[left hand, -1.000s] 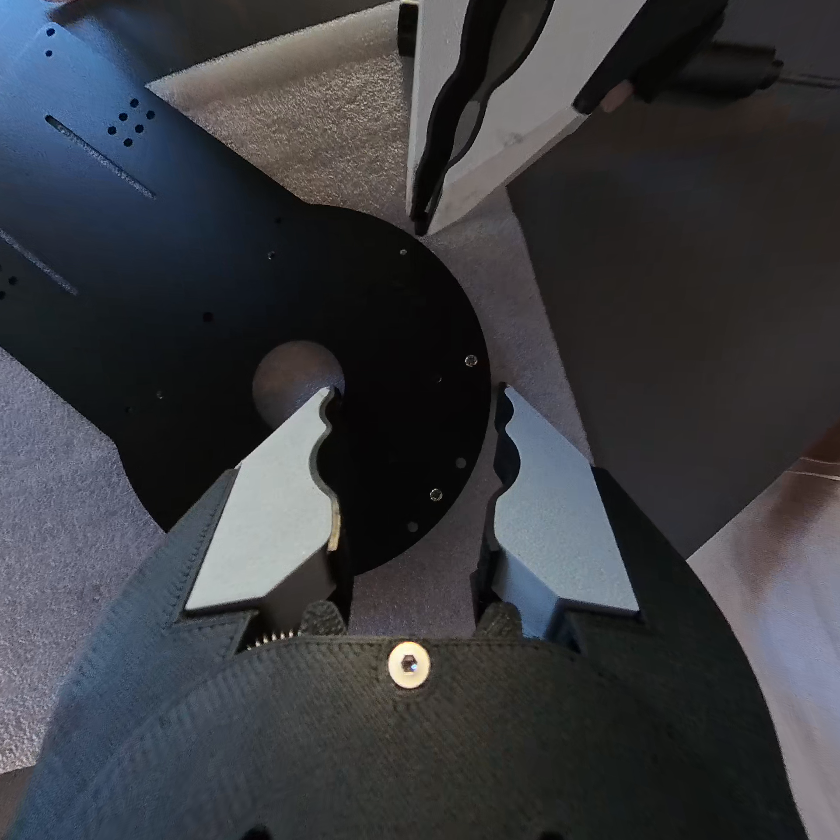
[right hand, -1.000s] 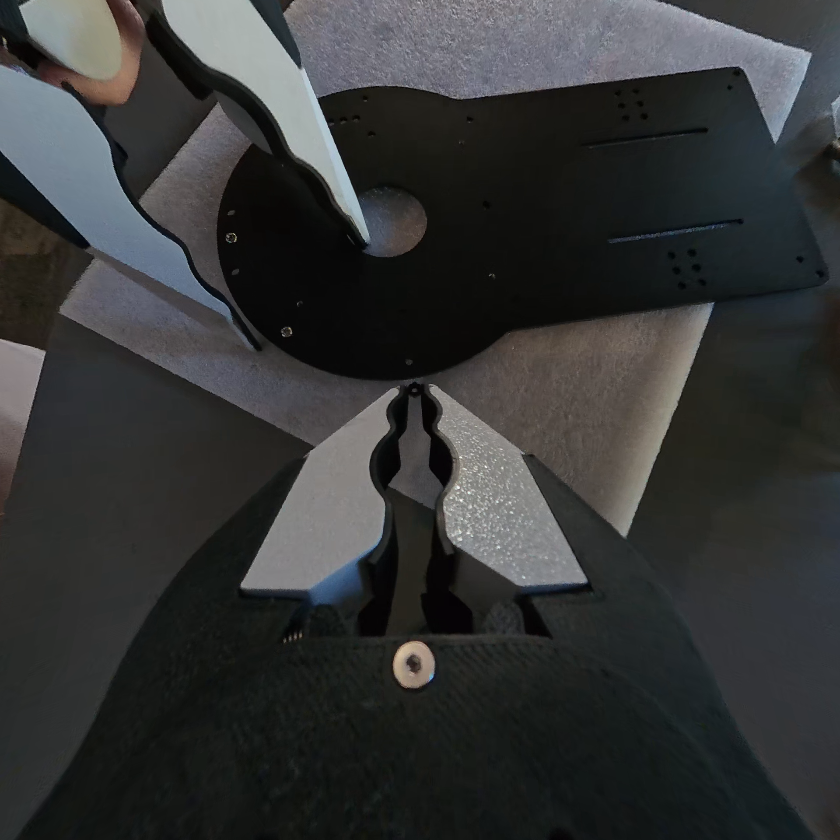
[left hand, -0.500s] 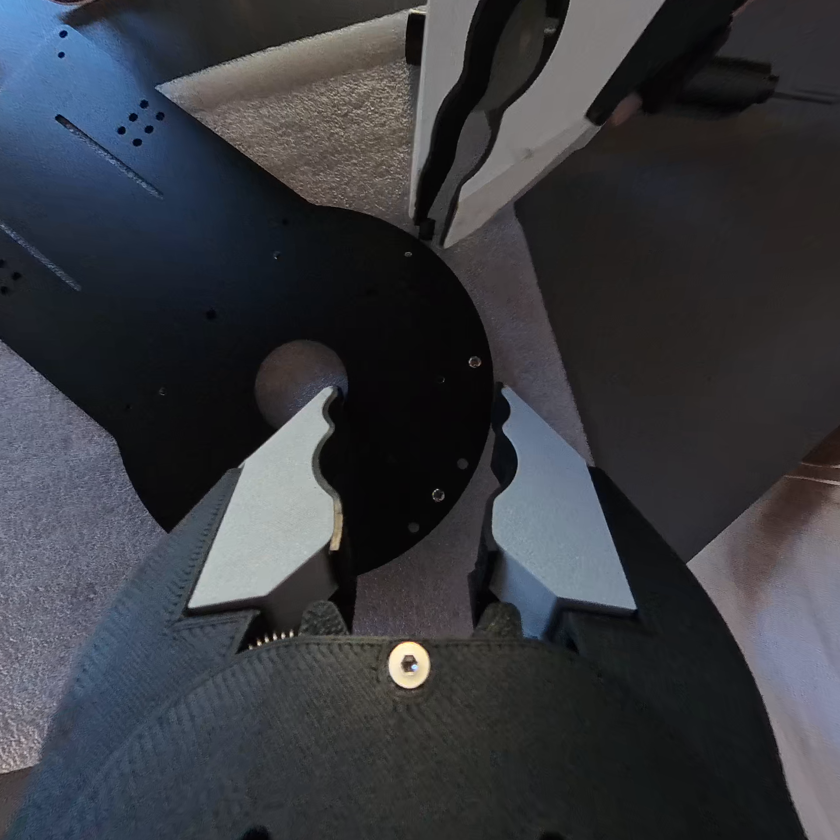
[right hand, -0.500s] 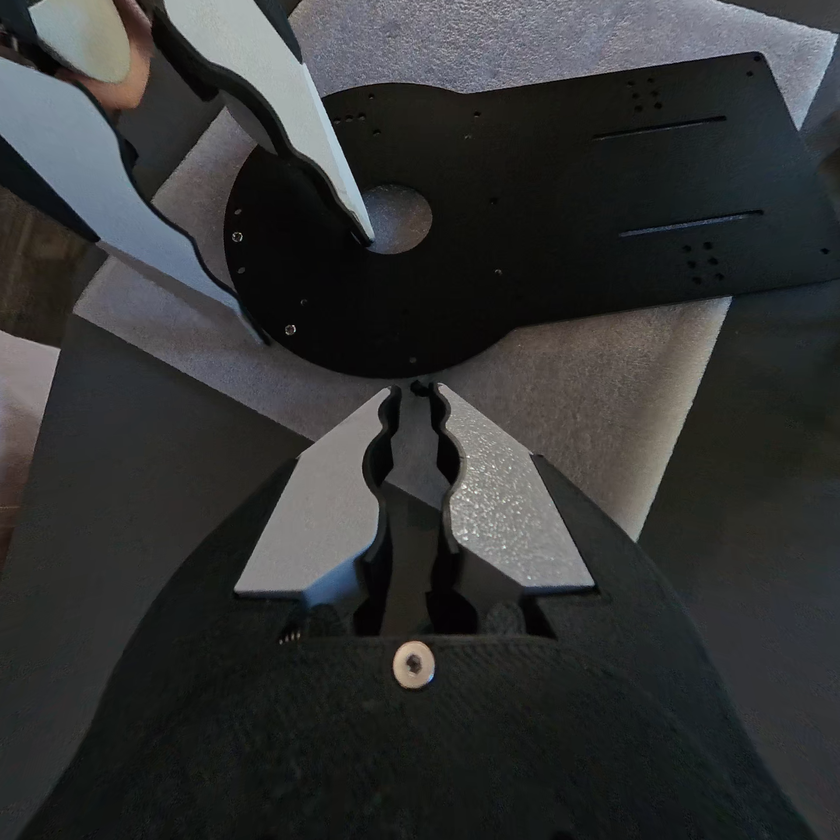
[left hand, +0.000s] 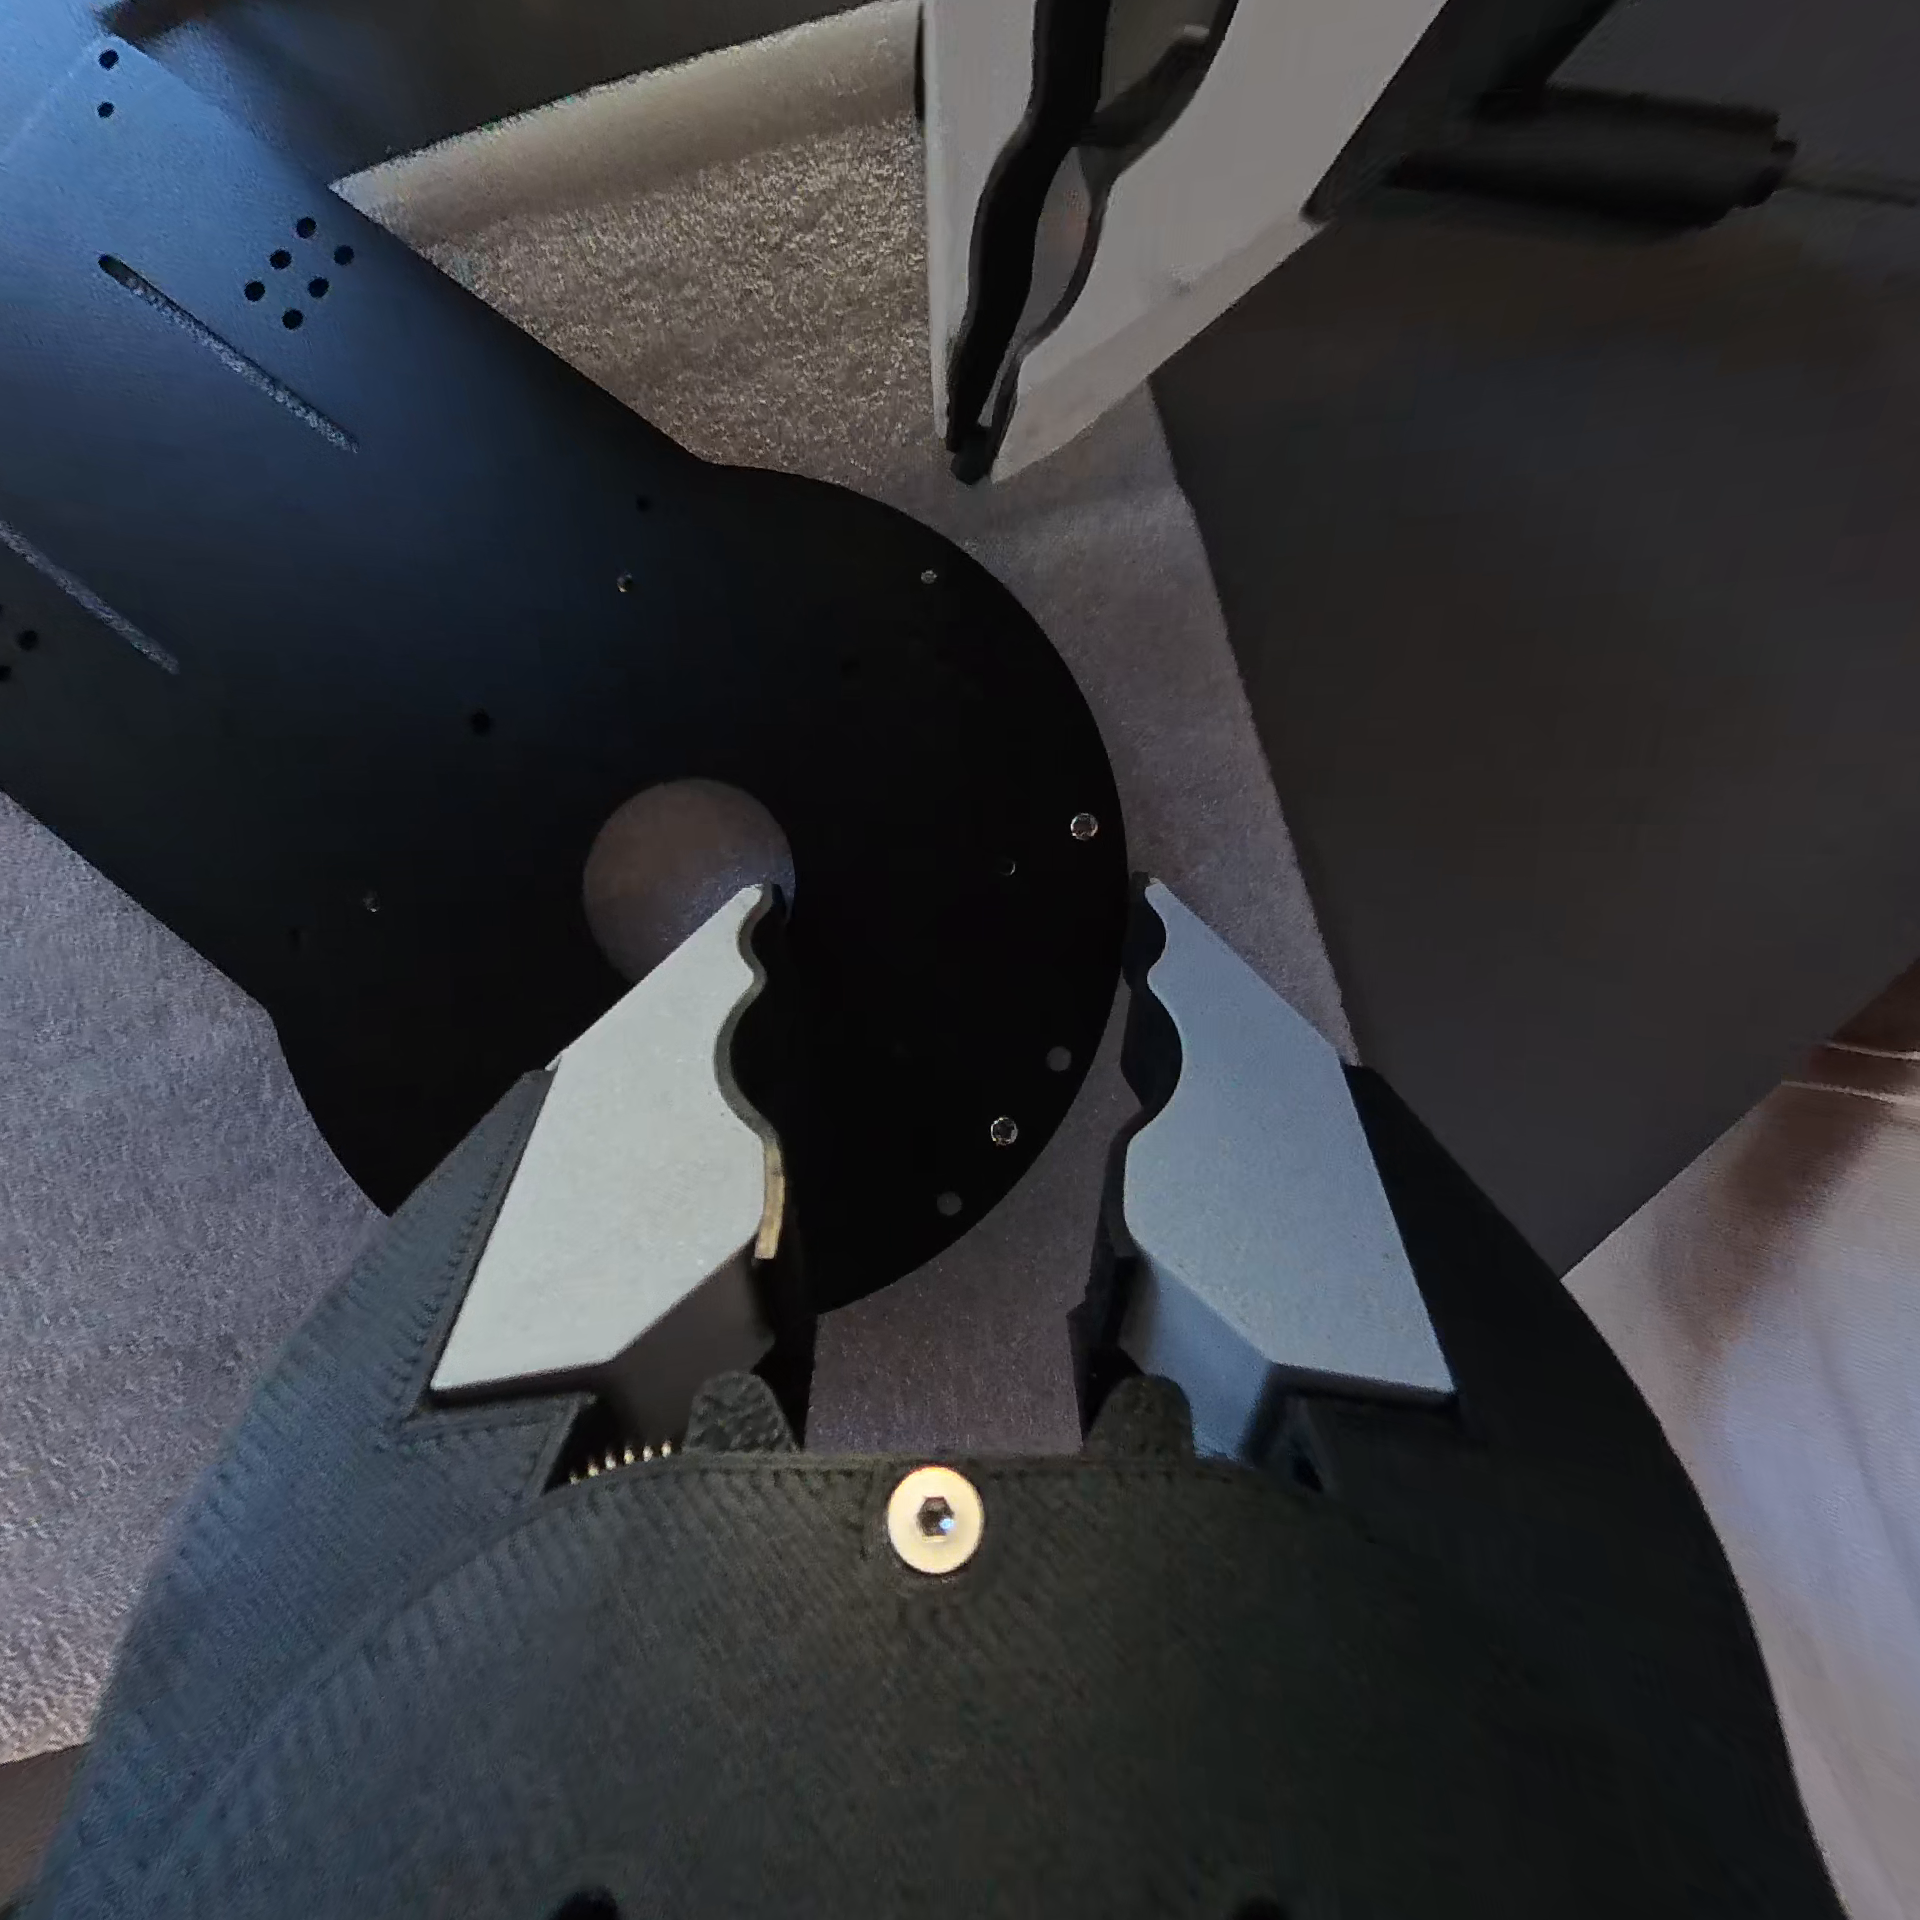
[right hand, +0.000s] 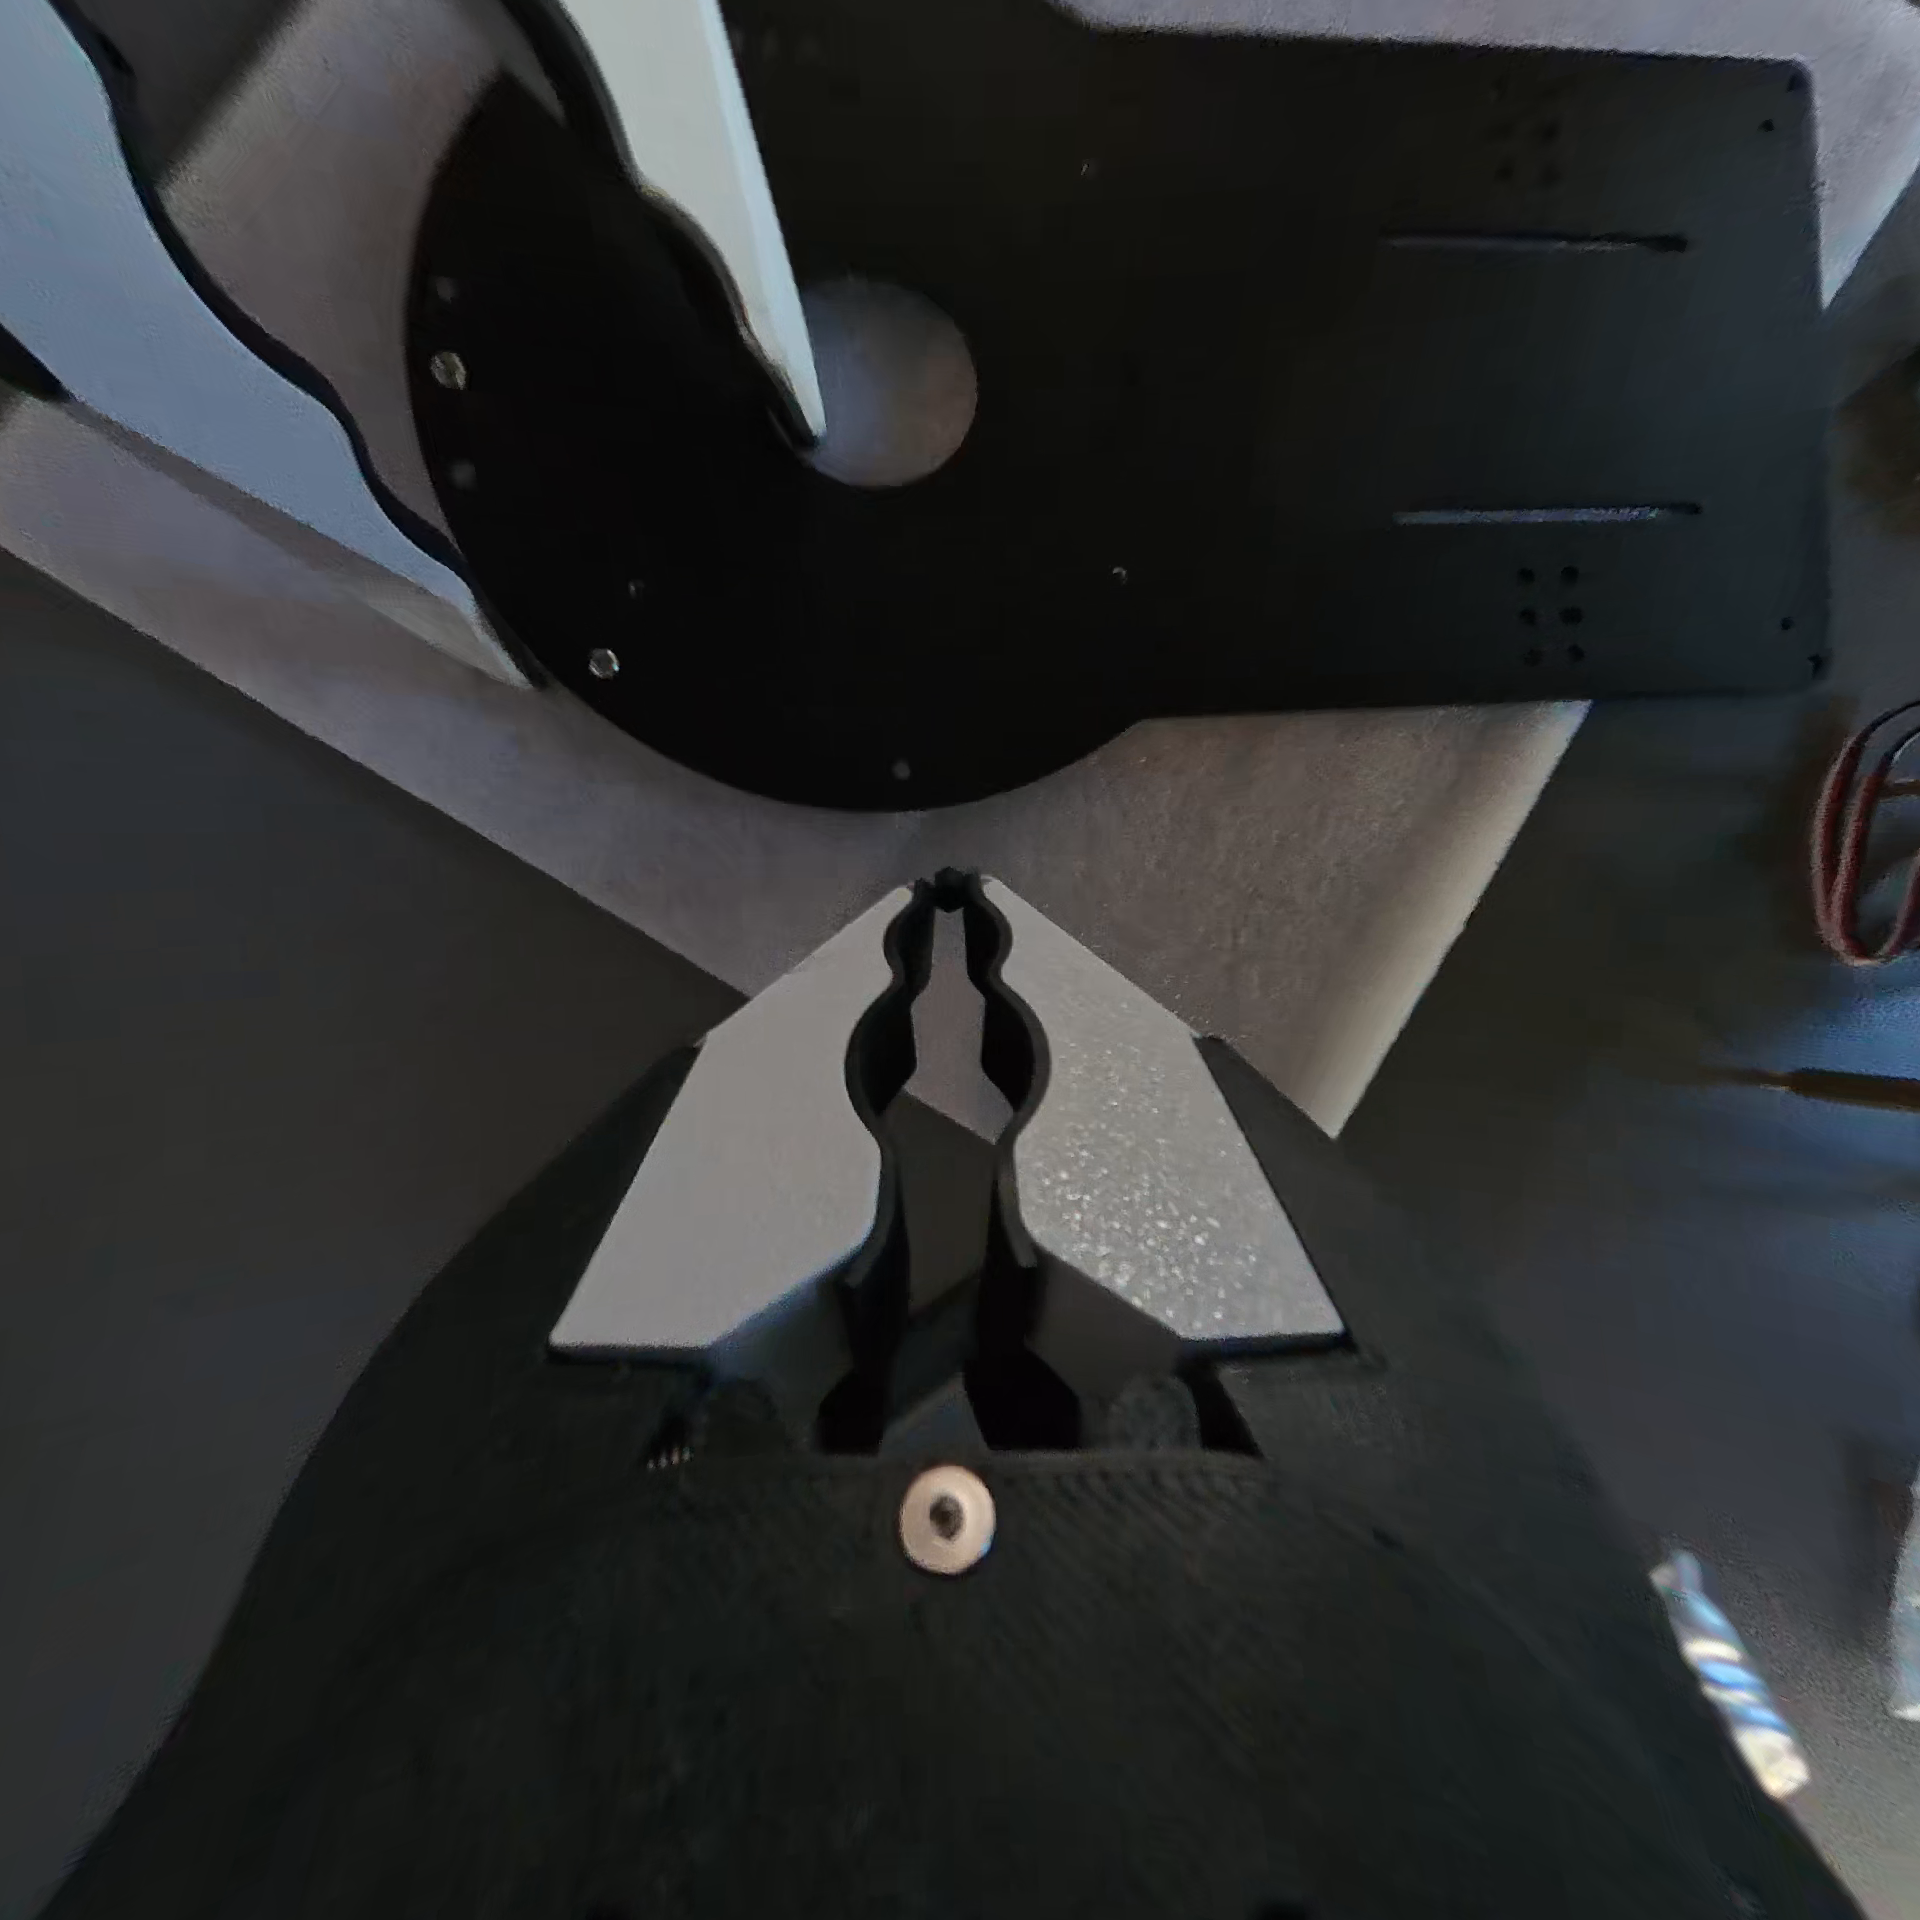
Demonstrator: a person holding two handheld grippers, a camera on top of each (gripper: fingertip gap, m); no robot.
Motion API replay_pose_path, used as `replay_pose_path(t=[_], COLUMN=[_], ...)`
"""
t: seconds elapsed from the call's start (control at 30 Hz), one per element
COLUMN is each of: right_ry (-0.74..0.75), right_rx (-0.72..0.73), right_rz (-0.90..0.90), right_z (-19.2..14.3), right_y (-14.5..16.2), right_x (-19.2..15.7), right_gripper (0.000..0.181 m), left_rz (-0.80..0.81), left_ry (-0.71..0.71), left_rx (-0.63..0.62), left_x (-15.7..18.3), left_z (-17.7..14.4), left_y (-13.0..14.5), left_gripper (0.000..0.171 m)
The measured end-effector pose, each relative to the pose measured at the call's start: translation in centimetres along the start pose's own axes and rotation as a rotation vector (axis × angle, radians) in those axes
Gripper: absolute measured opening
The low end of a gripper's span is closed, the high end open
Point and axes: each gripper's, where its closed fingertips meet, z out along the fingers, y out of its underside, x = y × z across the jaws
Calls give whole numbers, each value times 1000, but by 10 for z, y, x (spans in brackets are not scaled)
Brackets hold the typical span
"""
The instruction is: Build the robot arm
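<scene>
A black metal plate [left hand: 436, 623] with a round end, a centre hole and small screw holes lies flat on a grey foam pad [left hand: 727, 239]. My left gripper [left hand: 956, 904] is open and straddles the round end. One fingertip [left hand: 753, 914] is at the hole's rim, the other at the plate's outer edge. It also shows in the right wrist view [right hand: 644, 530]. My right gripper [right hand: 948, 885] is shut just off the plate's [right hand: 1195, 416] round edge, over the foam. A tiny dark part sits pinched at its tips; I cannot tell what it is. It also shows in the left wrist view [left hand: 971, 457].
The foam pad [right hand: 1299, 883] lies on a dark mat [left hand: 1558, 727]. A loop of red and black wire [right hand: 1870, 852] and a silvery twisted piece [right hand: 1725, 1683] lie to the right. A black cylinder [left hand: 1621, 156] lies at the far side.
My right gripper's tips parted slightly half a second ago and are shut again, and it has moved closer to the plate. My left gripper has kept its place.
</scene>
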Motion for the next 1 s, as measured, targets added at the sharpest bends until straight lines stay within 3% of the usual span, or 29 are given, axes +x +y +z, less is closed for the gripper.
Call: replay_pose_path(t=[0.2,0.77,1.0], right_ry=[-14,-65,-52], right_rx=[-76,37,85], right_rz=[-67,10,35], right_z=[8,4,2], right_y=[-5,-5,-6], right_x=[-2,-6,-3], right_gripper=[5,13,8], left_rz=[-5,-1,-3], left_ry=[0,10,13], left_rx=[18,33,39], left_x=[0,0,0], left_z=[0,-1,0], left_y=[0,0,-1], left_gripper=[65,65,65])
